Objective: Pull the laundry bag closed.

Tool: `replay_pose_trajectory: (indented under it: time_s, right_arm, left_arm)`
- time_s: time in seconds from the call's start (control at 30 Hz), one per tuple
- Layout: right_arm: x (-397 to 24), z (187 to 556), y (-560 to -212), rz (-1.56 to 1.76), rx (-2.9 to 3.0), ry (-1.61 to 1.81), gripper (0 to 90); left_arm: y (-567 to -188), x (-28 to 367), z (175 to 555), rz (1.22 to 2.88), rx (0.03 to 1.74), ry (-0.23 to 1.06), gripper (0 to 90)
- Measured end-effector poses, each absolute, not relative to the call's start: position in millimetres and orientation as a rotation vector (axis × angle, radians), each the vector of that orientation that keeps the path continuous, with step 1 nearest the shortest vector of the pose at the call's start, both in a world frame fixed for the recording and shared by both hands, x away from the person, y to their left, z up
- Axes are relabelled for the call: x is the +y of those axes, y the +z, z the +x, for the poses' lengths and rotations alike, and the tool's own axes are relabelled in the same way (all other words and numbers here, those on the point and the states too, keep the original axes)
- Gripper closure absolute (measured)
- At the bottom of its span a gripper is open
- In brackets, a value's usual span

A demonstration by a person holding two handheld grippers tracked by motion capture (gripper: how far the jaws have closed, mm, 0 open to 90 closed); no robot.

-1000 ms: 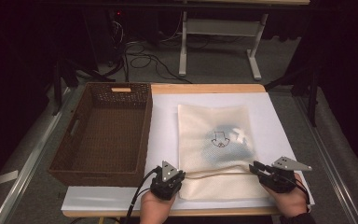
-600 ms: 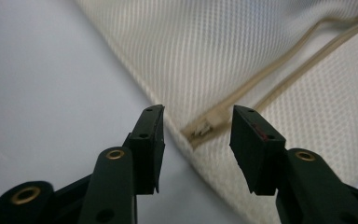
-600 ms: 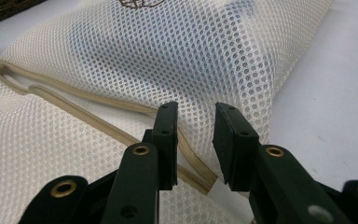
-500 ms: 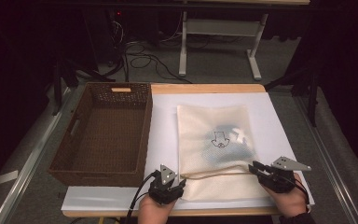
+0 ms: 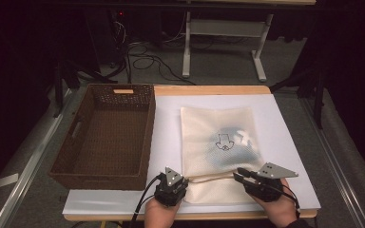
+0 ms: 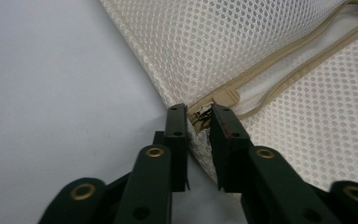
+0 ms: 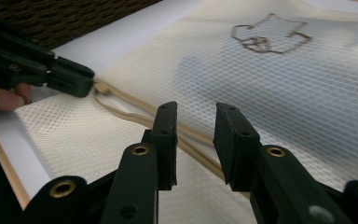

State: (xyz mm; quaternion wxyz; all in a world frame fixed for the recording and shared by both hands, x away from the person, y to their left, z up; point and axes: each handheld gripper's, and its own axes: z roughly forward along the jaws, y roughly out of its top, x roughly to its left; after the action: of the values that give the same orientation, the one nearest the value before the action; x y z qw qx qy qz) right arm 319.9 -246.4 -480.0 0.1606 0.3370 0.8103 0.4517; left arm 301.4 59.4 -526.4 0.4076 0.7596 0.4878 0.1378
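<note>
High view: the bag (image 5: 218, 137) is lying flat on the white board (image 5: 285, 123), mid-frame, right of the wicker basket (image 5: 149, 133). You're working both grippers along its near zipper edge, lower centre.

Left gripper view: the left gripper (image 6: 196, 116) has just been closing and is pinching the small metal pull (image 6: 201, 113), ready for dragging. The mesh is soft, cream and honeycombed, with smooth tan tape.

Right gripper view: the right gripper (image 7: 196, 116) is hovering with its jaws apart over the zipper (image 7: 121, 109), gripping nothing, probably about to steady the fabric.

left: wicker basket (image 5: 105, 135) wall blocks | right: white board (image 5: 285, 123) bare
</note>
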Motion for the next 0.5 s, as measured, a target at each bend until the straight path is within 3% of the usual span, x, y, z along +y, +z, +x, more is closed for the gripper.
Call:
replay_pose_trajectory:
  time_s: [0.1, 0.5]
  right_arm:
    - [-231.2, 319.5, -481.3, 0.939, 2.348, 1.289, 70.7]
    - [-194.7, 316.4, -485.2, 0.89, 2.421, 1.328, 70.9]
  left_arm:
    - [-526.4, 58.2, 300.6, 1.924, 1.213, 0.349, 84.7]
    - [-520.1, 52.1, 293.7, 1.897, 1.129, 0.418, 86.3]
